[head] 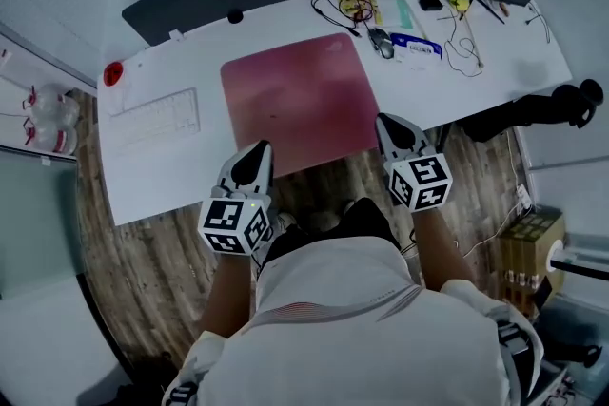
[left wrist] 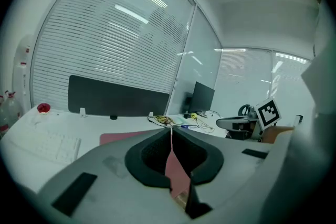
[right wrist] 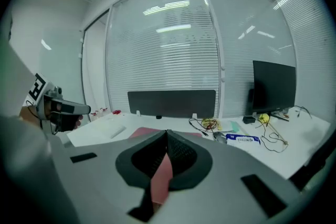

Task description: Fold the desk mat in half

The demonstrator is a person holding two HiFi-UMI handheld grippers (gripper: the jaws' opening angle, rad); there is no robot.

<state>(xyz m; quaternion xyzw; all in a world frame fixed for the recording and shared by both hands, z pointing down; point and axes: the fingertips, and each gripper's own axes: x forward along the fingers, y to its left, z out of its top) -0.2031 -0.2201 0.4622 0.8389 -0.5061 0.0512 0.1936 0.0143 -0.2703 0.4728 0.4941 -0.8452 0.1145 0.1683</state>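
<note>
Mat point(head: 295, 100) lies flat at mid-desk point(head: 157, 181), with a keyboard point(head: 152, 117) at its 9 o'clock. The left gripper point(head: 259, 149) is clamped on the mat's 7 o'clock corner and the right gripper point(head: 385, 122) on its 5 o'clock corner. A pink edge is pinched between each pair of jaws. The mat appears thin, light and limp. Held by its near corners, it will likely sag between them.

no readable text anywhere.
</note>
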